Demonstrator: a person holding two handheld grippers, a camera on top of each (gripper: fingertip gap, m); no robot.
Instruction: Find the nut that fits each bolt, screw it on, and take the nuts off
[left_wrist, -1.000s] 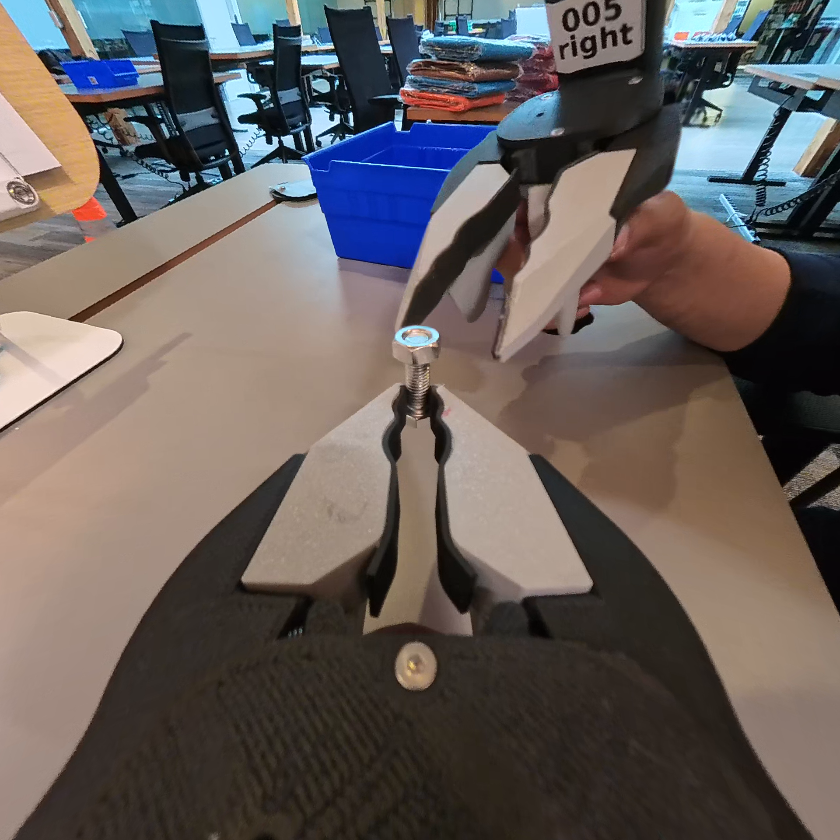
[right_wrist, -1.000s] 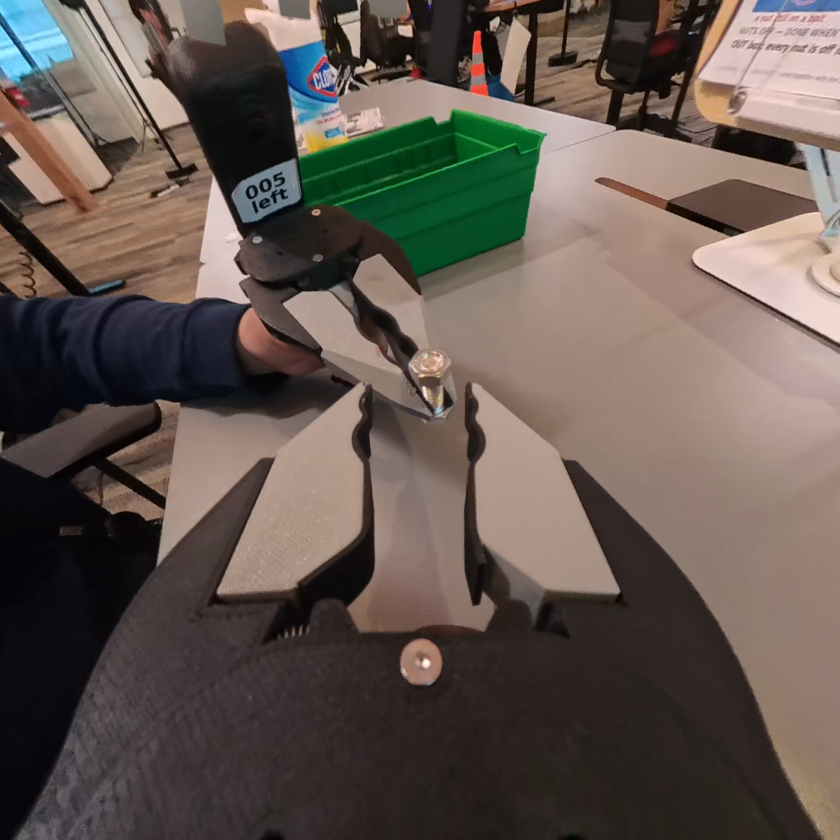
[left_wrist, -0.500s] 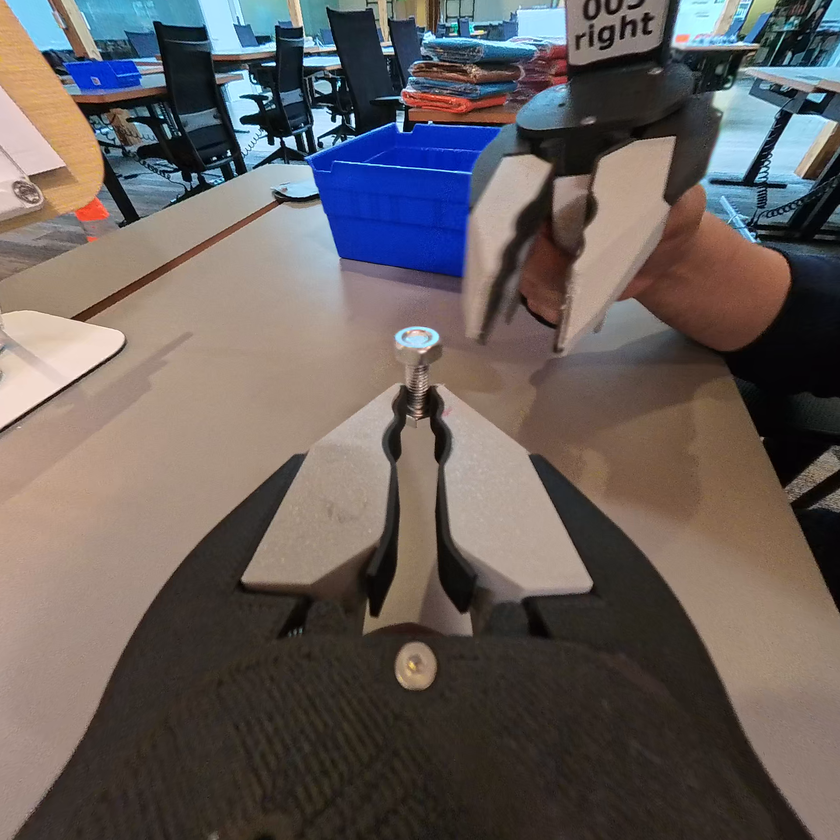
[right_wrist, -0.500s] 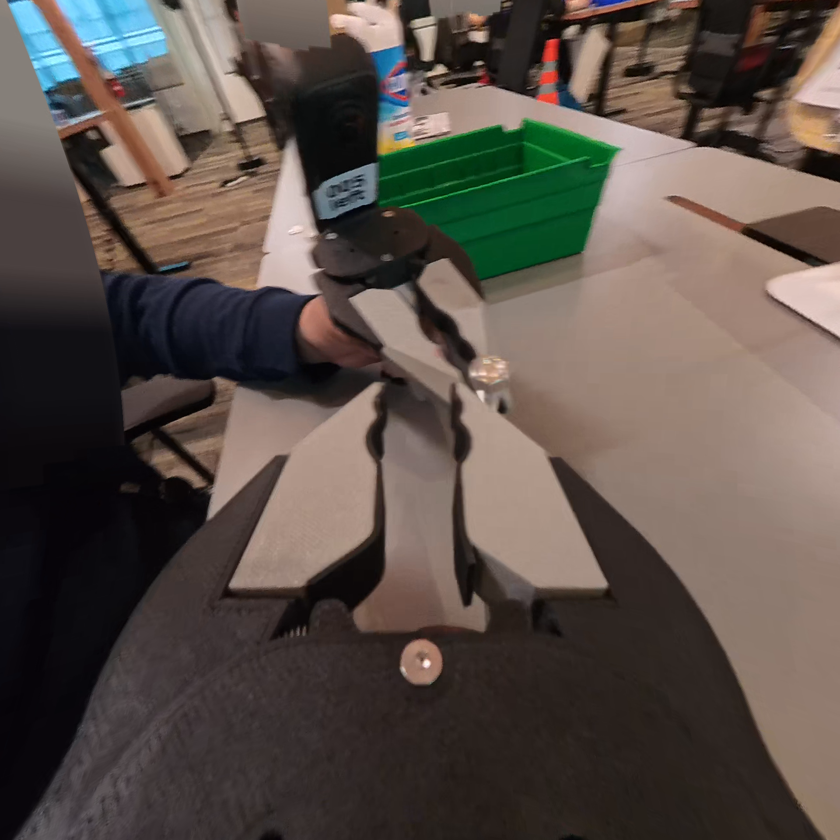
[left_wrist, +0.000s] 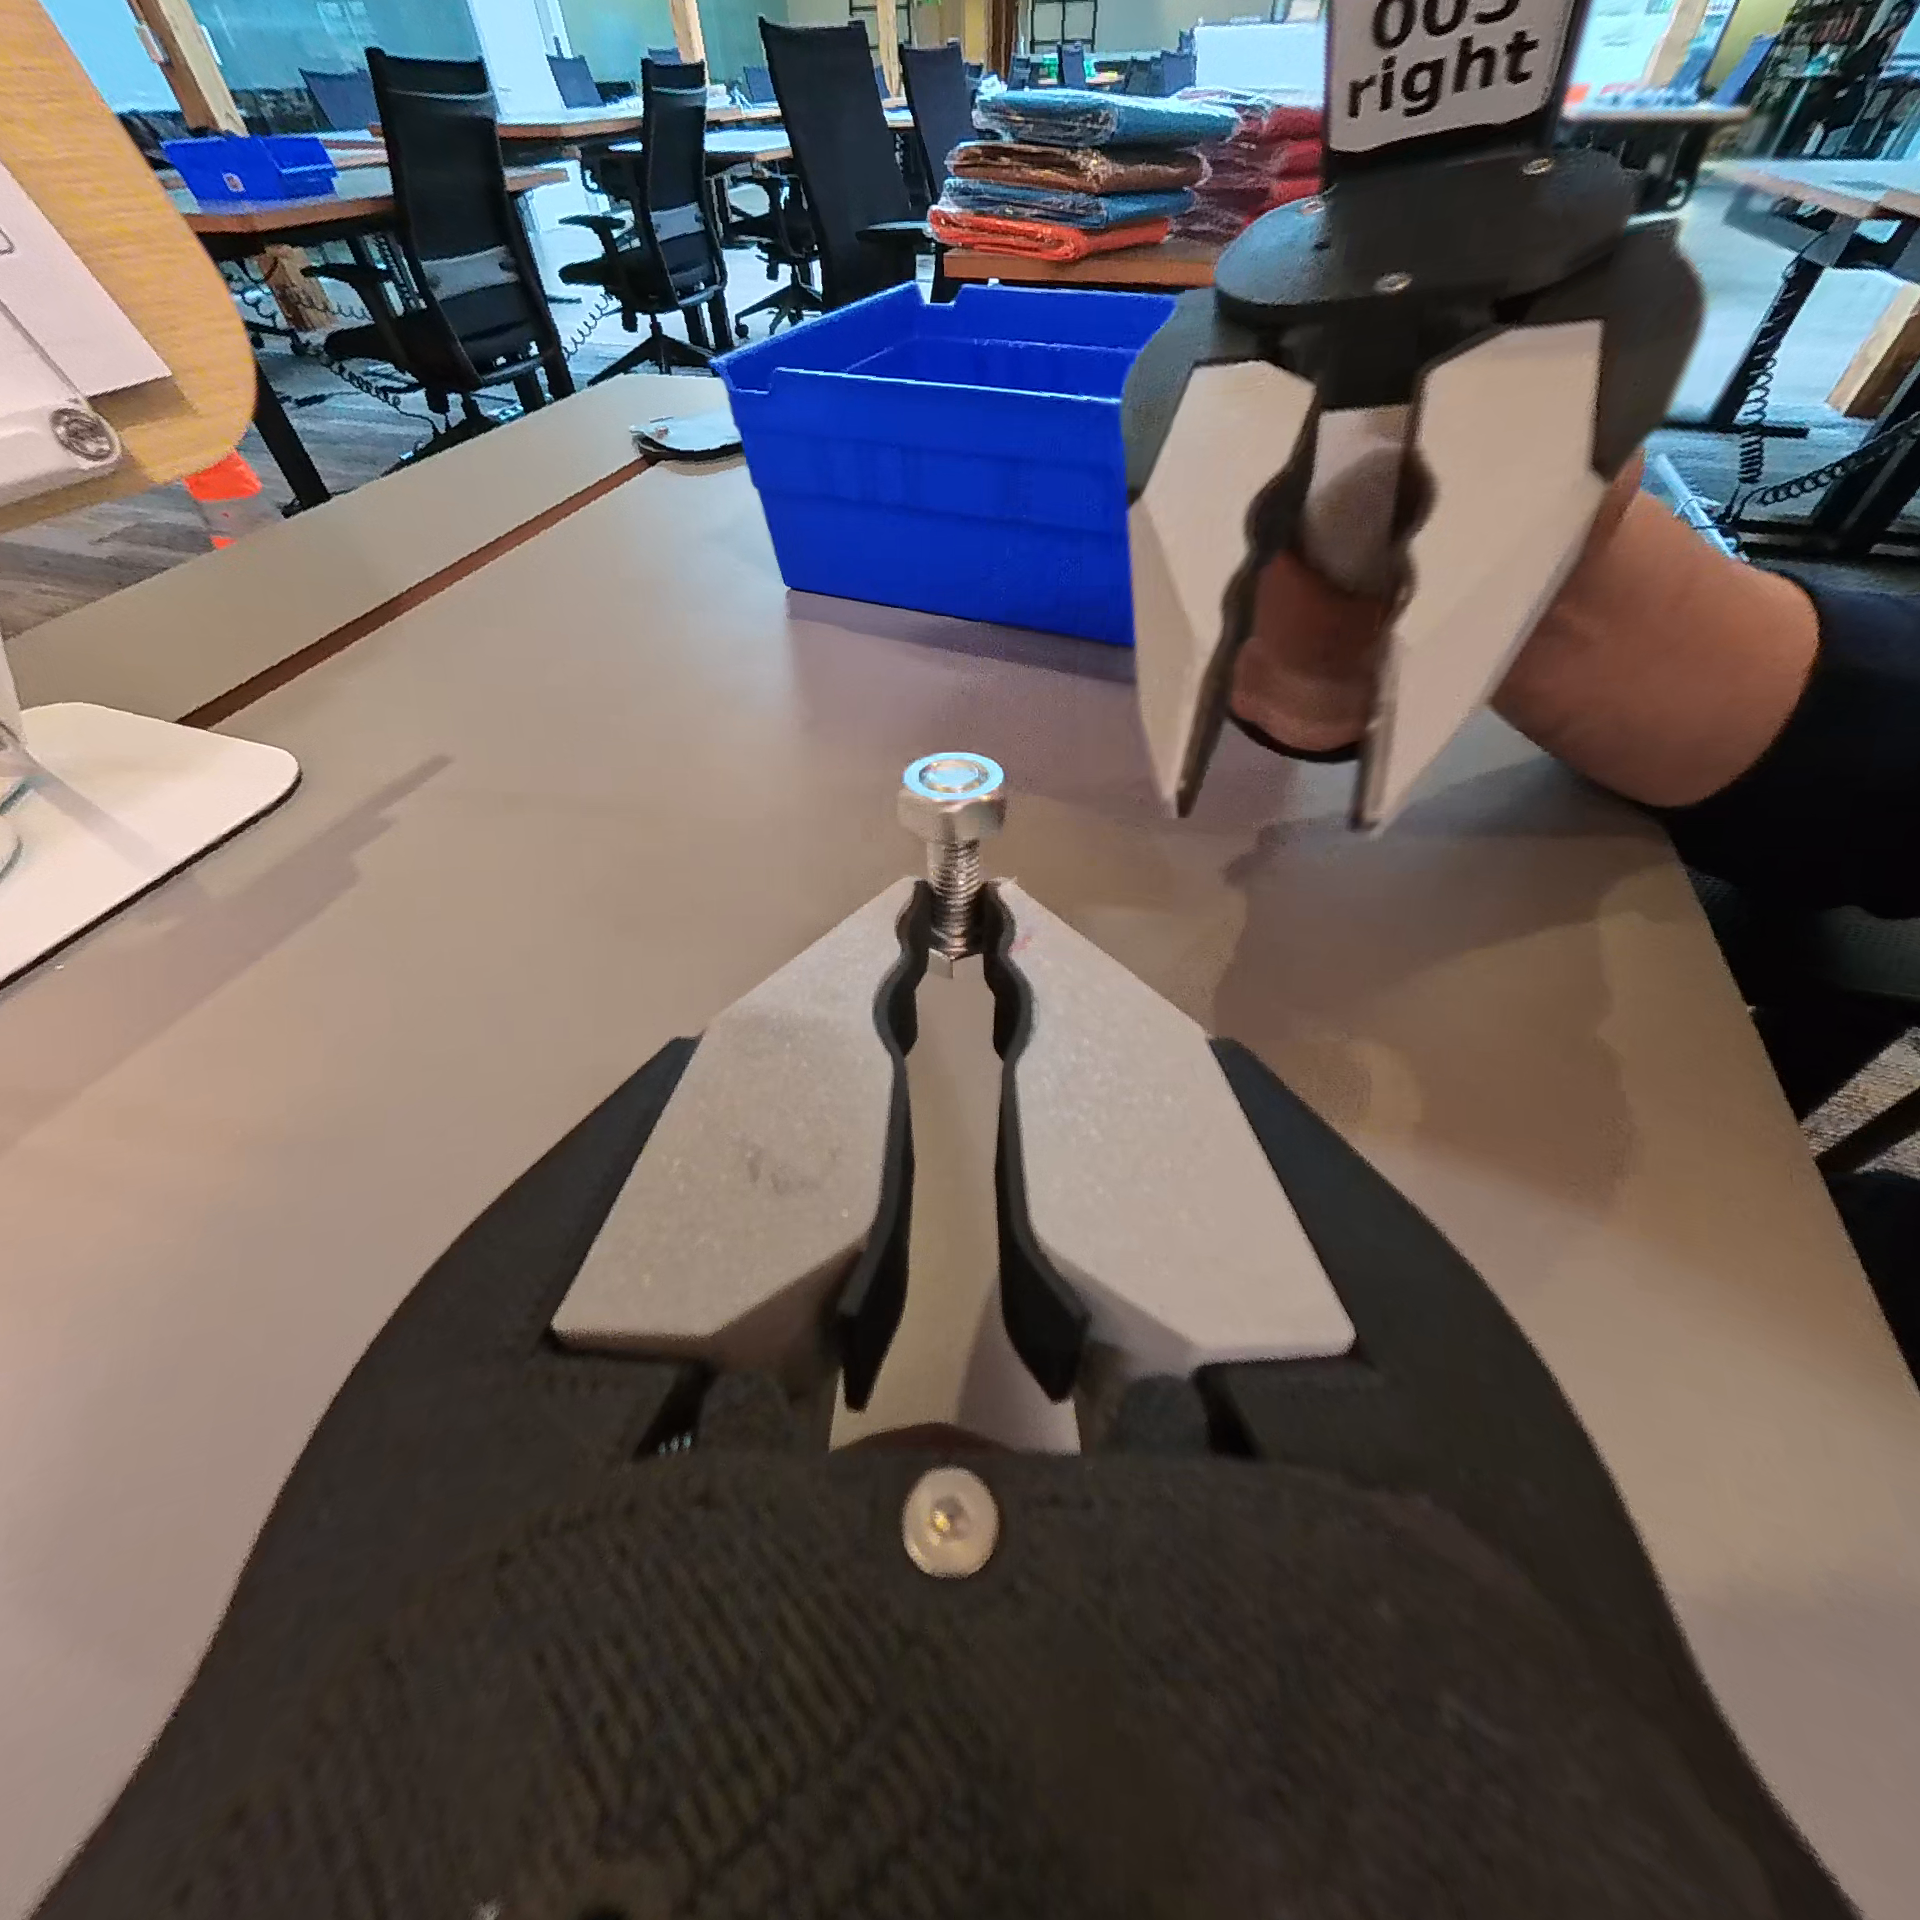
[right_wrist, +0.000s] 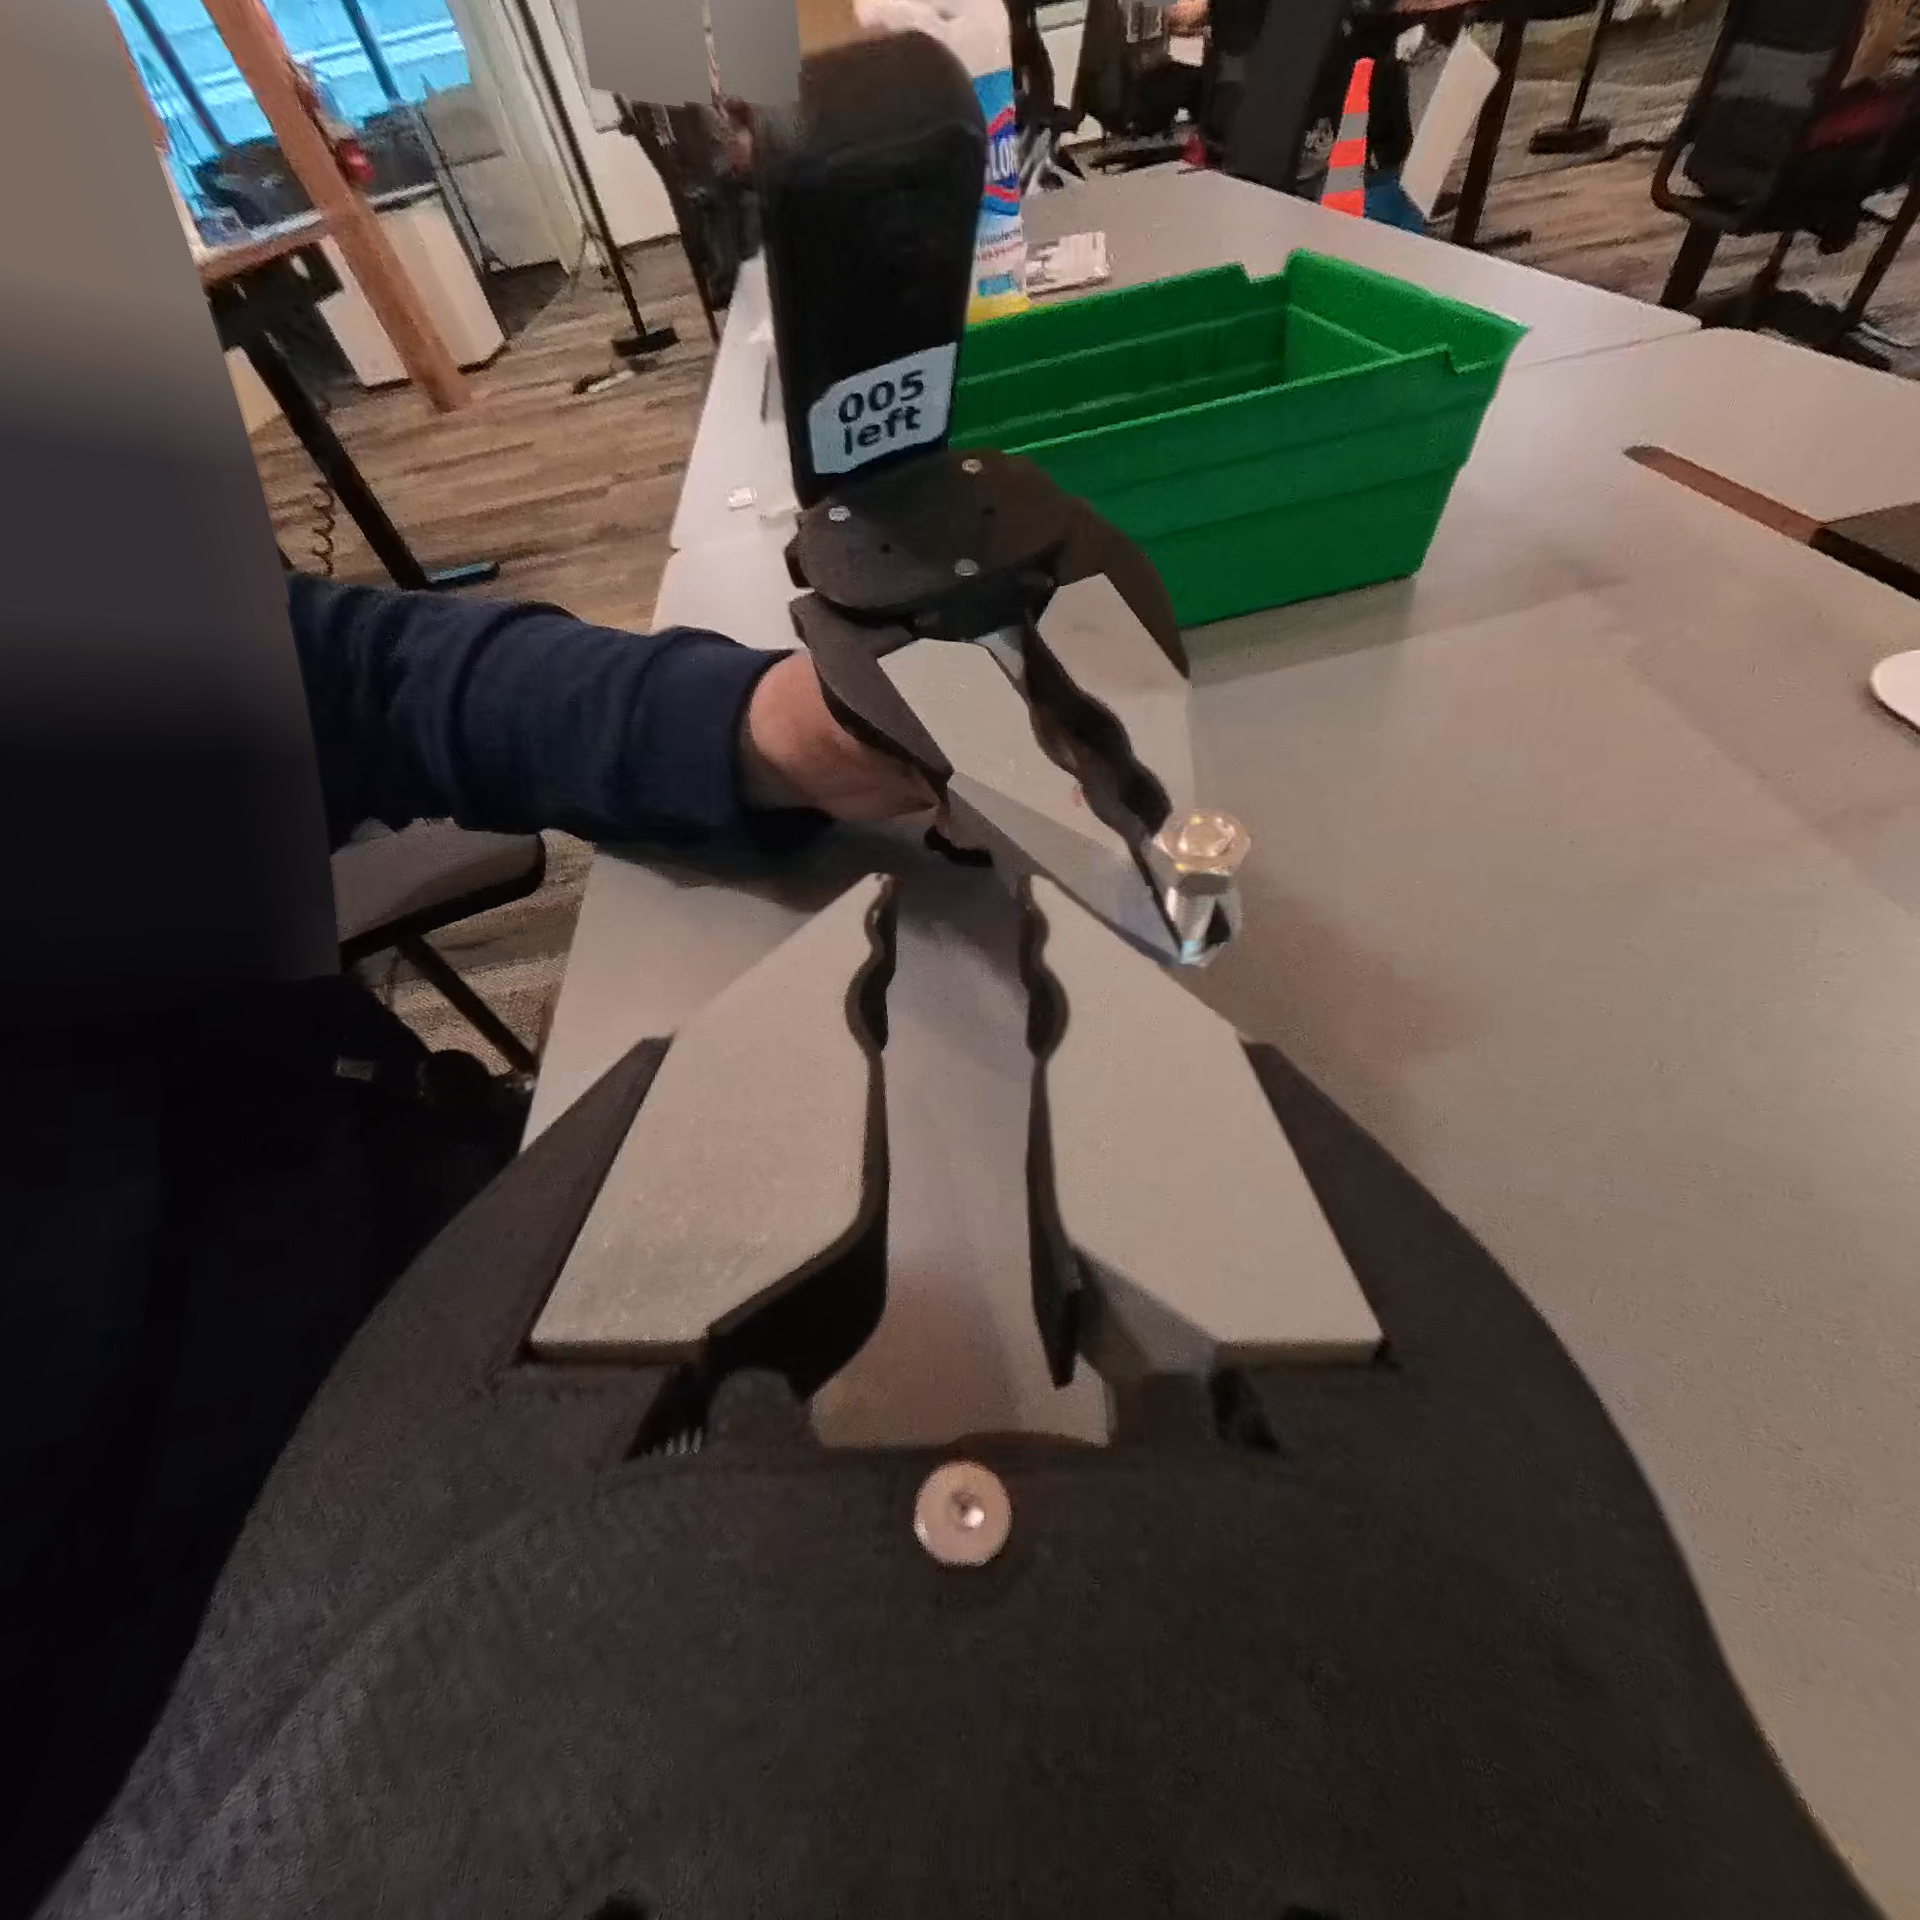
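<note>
A silver bolt (left_wrist: 951, 883) stands upright in my left gripper (left_wrist: 951, 909), which is shut on its lower end. A hex nut (left_wrist: 952, 805) sits at the bolt's top end. My right gripper (left_wrist: 1270, 816) hangs open and empty to the right of the nut, tips pointing down, apart from it. In the right wrist view my right gripper (right_wrist: 956, 894) is open with nothing between the fingers. There the left gripper (right_wrist: 1184, 930) holds the bolt (right_wrist: 1195, 914) with the nut (right_wrist: 1200, 847) just beyond my right fingertip.
A blue bin (left_wrist: 935, 468) stands behind the bolt on the grey table (left_wrist: 520, 727). A green bin (right_wrist: 1247, 457) stands across the table, with a spray bottle (right_wrist: 997, 208) behind it. A white stand base (left_wrist: 125, 810) lies at the left. A hand holds each gripper.
My right gripper has drawn away from the nut to the right and turned its tips downward. Its jaws have narrowed. The left gripper and bolt have stayed still.
</note>
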